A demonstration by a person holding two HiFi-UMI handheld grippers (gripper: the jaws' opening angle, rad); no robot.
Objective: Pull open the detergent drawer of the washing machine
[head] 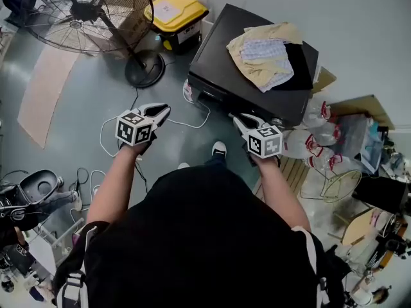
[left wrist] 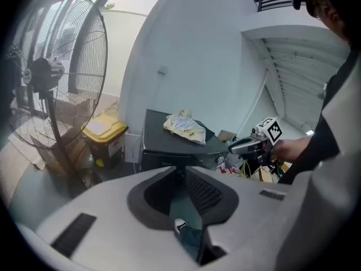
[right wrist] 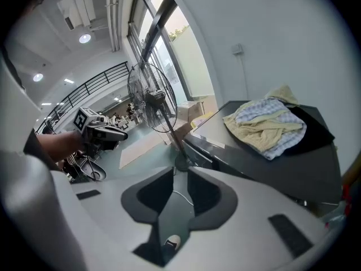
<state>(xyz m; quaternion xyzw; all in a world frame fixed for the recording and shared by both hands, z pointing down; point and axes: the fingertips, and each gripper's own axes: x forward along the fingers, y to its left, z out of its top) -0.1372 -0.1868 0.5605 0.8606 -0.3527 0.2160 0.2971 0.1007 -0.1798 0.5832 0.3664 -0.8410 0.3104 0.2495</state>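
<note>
Hovering near the dark washing machine (head: 221,56), whose front with the detergent drawer is hidden from above and whose top lies partly under a heap of clothes (head: 266,56), the left gripper (head: 164,110) and right gripper (head: 236,117) each hold their jaws slightly apart on nothing.

Three cameras, one shared washing machine (head: 218,56).
Head view looks steeply down from above; the views on the left gripper (head: 160,111) and right gripper (head: 237,119) face it from near, left and right.
</note>
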